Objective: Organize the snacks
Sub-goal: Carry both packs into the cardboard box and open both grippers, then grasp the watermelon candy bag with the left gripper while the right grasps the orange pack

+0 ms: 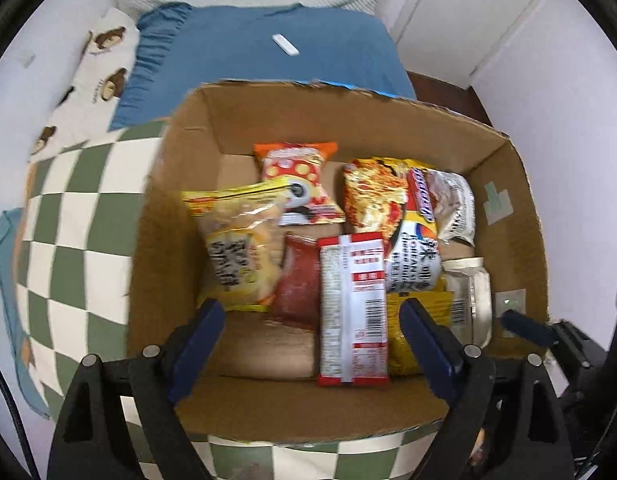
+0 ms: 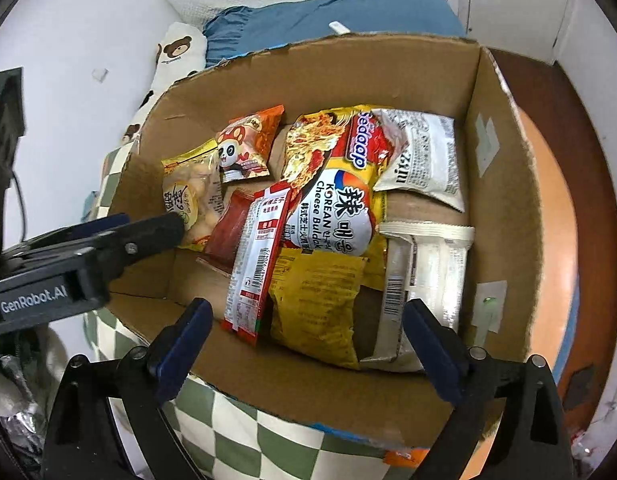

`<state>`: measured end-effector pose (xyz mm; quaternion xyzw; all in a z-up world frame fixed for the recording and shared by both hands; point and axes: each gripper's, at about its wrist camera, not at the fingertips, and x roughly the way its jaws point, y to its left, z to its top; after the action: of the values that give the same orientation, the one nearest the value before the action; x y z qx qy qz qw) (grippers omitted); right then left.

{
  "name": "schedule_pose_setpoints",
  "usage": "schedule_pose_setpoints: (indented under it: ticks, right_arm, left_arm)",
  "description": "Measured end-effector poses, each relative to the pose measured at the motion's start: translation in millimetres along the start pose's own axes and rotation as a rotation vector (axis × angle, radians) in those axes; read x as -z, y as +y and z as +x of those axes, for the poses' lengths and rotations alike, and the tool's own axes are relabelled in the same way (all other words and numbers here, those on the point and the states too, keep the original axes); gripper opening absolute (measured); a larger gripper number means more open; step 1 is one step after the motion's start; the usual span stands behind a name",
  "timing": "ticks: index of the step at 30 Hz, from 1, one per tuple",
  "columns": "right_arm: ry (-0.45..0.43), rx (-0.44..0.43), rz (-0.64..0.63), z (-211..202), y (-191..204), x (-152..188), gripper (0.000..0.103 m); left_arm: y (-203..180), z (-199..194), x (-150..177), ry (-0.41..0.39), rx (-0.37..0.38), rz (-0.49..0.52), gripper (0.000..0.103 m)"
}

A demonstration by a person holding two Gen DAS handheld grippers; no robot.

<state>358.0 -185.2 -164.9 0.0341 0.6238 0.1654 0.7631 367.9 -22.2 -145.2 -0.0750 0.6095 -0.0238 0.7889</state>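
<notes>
An open cardboard box holds several snack packets. A red-and-white stick packet lies near the front. A yellow Korean cheese noodle pack lies in the middle. A yellow puff bag is at the left, an orange panda bag behind it. White packets lie at the right. My left gripper is open and empty above the box's near side; it also shows in the right wrist view. My right gripper is open and empty over the front rim.
The box sits on a green-and-white checkered cushion. Behind it are a blue pillow, a bear-print pillow and a small white remote. A white wall and door stand at the right. An orange-brown surface borders the box.
</notes>
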Motion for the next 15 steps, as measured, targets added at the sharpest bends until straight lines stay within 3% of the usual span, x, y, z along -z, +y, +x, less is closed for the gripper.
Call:
schedule_pose_setpoints:
  ticks: [15]
  right_arm:
    - [-0.144, 0.123, -0.004, -34, 12, 23, 0.098]
  left_arm:
    - [16, -34, 46, -0.148, -0.093, -0.024, 0.090]
